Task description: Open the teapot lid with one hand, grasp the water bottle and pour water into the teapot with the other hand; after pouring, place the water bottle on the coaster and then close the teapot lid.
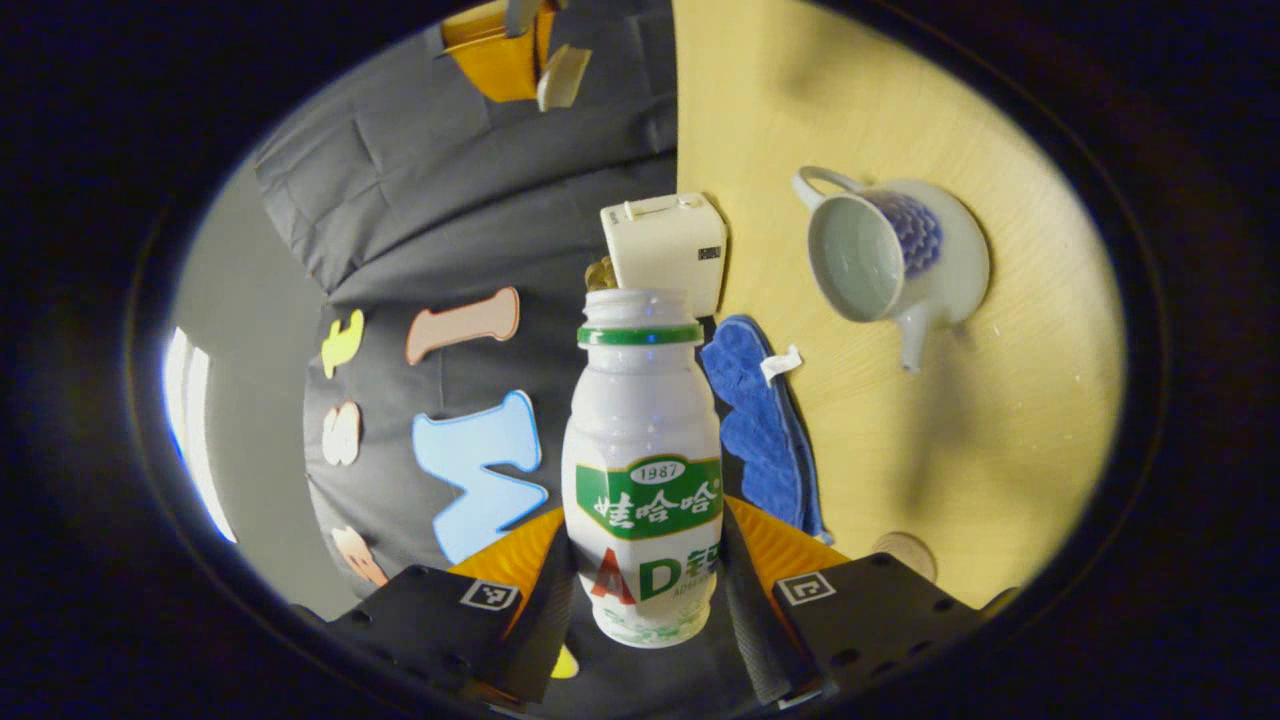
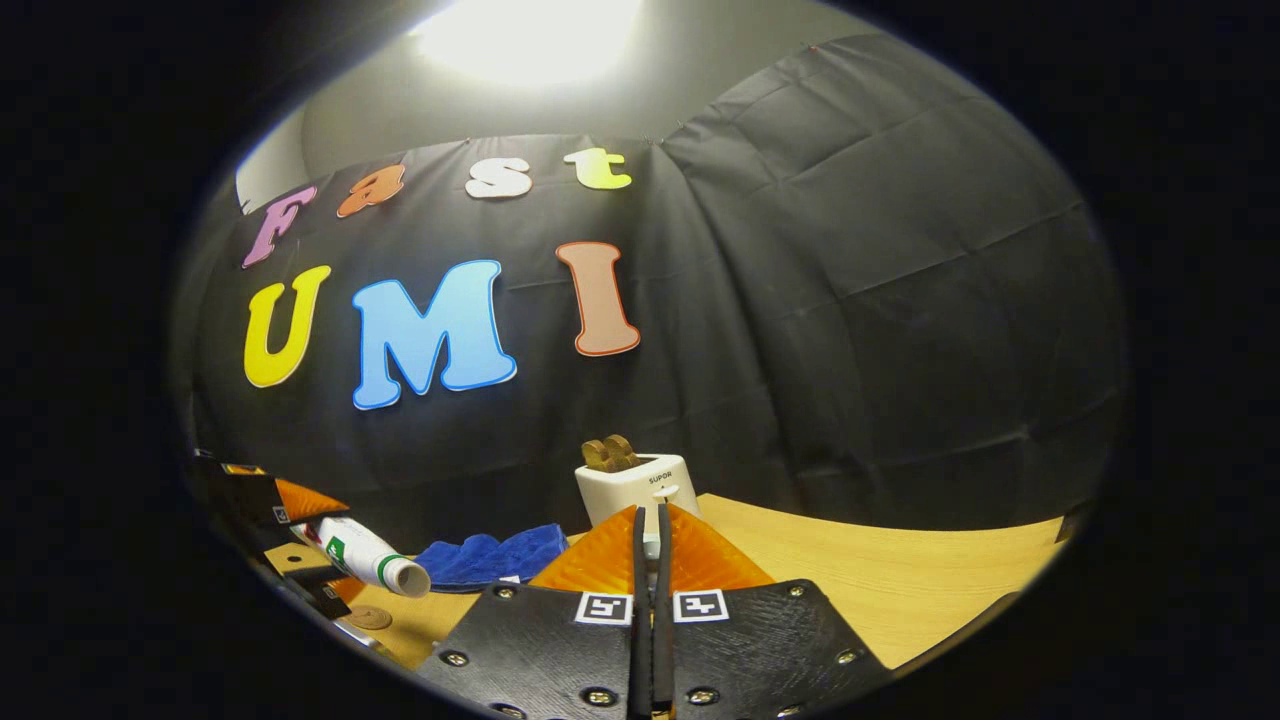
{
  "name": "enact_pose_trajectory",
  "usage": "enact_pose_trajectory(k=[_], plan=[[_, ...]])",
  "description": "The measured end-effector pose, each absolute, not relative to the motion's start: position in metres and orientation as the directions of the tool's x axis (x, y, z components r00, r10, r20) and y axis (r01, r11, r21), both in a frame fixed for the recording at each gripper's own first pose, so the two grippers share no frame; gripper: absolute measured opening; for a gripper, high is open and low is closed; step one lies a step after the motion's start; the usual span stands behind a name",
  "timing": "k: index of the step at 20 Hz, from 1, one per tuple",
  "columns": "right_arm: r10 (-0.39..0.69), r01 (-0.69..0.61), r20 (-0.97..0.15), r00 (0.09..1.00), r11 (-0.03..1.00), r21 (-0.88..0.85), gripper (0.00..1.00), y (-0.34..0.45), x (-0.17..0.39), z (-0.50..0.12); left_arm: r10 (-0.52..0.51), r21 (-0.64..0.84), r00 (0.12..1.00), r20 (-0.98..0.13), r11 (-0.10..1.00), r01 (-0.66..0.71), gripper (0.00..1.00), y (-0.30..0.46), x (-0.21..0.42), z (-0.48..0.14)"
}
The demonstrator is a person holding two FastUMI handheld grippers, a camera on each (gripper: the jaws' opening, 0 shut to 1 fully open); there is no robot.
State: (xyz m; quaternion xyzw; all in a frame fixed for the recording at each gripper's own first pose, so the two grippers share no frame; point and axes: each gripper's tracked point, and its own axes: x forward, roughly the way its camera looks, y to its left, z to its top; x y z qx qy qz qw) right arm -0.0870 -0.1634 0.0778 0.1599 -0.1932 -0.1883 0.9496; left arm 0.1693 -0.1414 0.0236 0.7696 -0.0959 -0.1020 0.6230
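We have the water bottle (image 1: pixel 645 470) pinched between the fingers of the left gripper (image 1: pixel 648 600), both pressing on its lower body, cap off and mouth open. In the right gripper view the bottle (image 2: pixel 368 556) is tipped nearly flat with its mouth pointing toward the blue cloth (image 2: pixel 492 556). The right gripper (image 2: pixel 650 610) has its fingers pressed together; a pale sliver shows between them near the tips, but we cannot tell whether that is the lid.

The main risk, as we judge it, is water missing the pot. The teapot (image 1: pixel 893 258) sits ahead and to the right of the left gripper's fingers, lid off and its opening bare, and the bottle mouth is not lined up over that opening. Tipped as it is, water could land on the wooden table (image 1: pixel 1000 450) or the blue cloth (image 1: pixel 762 420), which lies just right of the bottle. The grip is low on a smooth plastic body, so the bottle could also twist or slip as its weight shifts.

Ahead of the bottle stands a white toaster (image 1: pixel 668 248) with toast in it, near the pouring path. The round coaster (image 1: pixel 905 555) lies close by the left gripper's right finger, free for the set-down.
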Motion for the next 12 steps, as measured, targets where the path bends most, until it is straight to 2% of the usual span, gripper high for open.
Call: enact_pose_trajectory(k=[3, 4, 5, 6, 12], plan=[[-0.411, 0.283, 0.301, 0.860, 0.877, 0.389, 0.00, -0.164, -0.085, 0.077, -0.247, 0.996, 0.966, -0.076, -0.071, 0.060, 0.84, -0.125, 0.172, 0.006], [-0.407, 0.277, 0.300, 0.863, 0.877, 0.392, 0.00, -0.162, -0.085, 0.076, -0.232, 0.996, 0.969, -0.088, -0.015, 0.087, 0.78, -0.113, 0.171, 0.001], [-0.395, 0.267, 0.296, 0.869, 0.880, 0.392, 0.00, -0.160, -0.082, 0.076, -0.214, 0.992, 0.971, -0.104, 0.052, 0.118, 0.78, -0.104, 0.168, -0.005], [-0.383, 0.256, 0.291, 0.877, 0.884, 0.391, 0.00, -0.156, -0.079, 0.074, -0.198, 0.982, 0.973, -0.118, 0.121, 0.144, 0.84, -0.093, 0.167, -0.008], [-0.243, 0.147, 0.256, 0.936, 0.928, 0.342, 0.00, -0.118, -0.054, 0.064, -0.139, 0.860, 0.982, -0.127, 0.477, 0.179, 0.84, -0.050, 0.152, -0.009]])
